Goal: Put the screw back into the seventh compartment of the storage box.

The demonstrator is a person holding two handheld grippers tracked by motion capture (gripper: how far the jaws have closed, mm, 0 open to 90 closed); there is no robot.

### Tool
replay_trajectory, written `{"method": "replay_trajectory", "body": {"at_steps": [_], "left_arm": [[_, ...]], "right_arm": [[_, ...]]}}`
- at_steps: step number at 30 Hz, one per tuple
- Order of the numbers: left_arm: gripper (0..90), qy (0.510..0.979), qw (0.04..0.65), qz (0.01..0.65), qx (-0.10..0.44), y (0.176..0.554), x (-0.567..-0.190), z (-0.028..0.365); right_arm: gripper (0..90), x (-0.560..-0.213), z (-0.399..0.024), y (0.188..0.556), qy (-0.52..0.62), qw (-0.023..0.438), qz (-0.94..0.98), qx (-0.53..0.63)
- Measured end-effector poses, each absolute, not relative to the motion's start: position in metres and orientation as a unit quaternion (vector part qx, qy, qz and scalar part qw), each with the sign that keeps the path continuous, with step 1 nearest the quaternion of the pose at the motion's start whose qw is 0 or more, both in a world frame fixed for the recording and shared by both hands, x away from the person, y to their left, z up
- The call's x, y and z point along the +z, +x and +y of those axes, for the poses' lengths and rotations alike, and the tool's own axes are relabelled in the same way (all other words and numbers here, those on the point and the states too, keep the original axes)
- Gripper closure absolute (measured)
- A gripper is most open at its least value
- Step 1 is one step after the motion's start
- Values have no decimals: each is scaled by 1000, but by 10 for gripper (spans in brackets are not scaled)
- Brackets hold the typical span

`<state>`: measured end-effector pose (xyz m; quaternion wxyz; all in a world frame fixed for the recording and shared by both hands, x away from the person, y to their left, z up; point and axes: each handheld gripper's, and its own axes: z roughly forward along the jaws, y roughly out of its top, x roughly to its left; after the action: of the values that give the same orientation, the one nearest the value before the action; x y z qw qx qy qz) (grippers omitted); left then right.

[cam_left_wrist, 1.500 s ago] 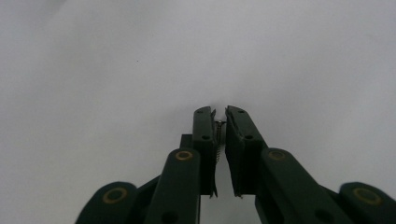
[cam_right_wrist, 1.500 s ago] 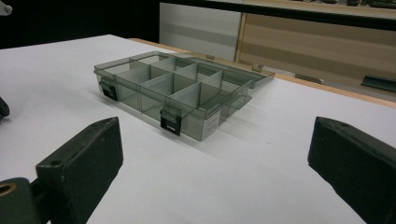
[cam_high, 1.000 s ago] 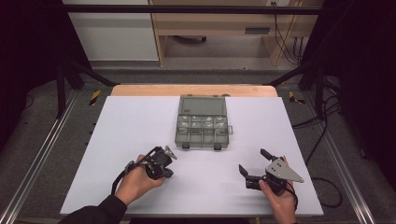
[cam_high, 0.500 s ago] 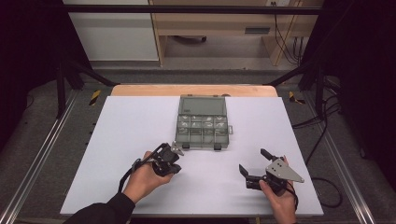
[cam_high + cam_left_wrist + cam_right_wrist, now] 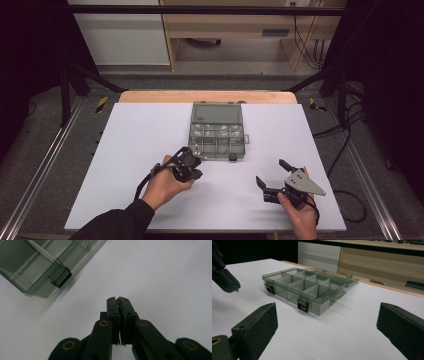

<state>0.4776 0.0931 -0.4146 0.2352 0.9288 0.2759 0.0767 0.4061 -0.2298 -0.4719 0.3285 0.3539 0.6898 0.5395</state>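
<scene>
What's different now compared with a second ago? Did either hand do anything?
The left gripper has slid forward and a little right across the white table, toward the near left corner of the smoky plastic compartment box. Its jaws stayed shut, with nothing between them. The right gripper kept its place with jaws wide open, and the box has not moved; neither gripper has taken hold of it.

White table point(image 5: 125, 150), 1 smoky clear compartment box point(image 5: 218, 131) lying flat mid-surface.
</scene>
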Motion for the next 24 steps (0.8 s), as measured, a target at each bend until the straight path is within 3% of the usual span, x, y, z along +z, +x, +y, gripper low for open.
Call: {"method": "replay_trajectory", "body": {"at_steps": [24], "left_arm": [[877,927,249,267,85,490,-397,68]], "right_arm": [[34,-472,-230,406,354,326,690,541]]}}
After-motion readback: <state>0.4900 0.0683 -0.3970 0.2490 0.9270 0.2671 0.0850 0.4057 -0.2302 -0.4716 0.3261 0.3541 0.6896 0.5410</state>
